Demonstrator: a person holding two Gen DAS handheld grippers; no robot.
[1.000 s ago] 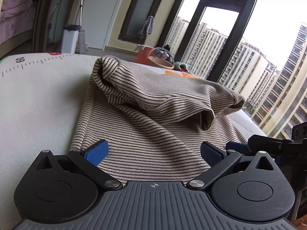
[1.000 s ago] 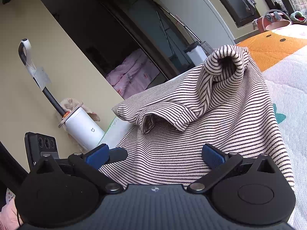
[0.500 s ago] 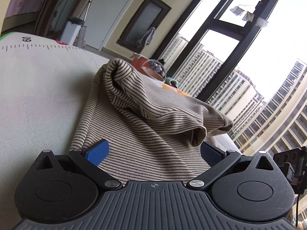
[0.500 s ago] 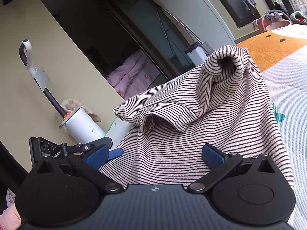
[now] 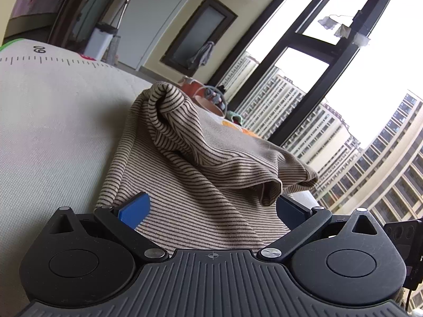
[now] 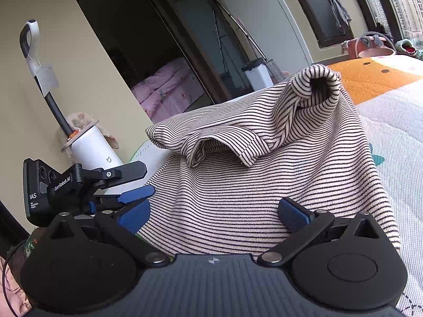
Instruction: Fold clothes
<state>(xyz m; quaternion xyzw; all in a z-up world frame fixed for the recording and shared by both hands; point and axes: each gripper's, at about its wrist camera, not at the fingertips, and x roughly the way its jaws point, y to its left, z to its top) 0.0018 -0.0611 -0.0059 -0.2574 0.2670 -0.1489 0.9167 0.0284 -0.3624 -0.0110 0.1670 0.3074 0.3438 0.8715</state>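
A striped garment [image 5: 211, 185] lies rumpled on a pale padded mat [image 5: 53, 121], its upper half bunched into a hump toward 12 o'clock. The left claw [image 5: 211, 211] and right claw [image 6: 214, 214] both stand released, blue pads spread wide over the near hem. In the right wrist view, the left claw shows at 9 o'clock.

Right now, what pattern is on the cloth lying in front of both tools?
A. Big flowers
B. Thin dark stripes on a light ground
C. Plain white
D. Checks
B: the striped garment shows narrow dark lines across pale fabric in both wrist views.
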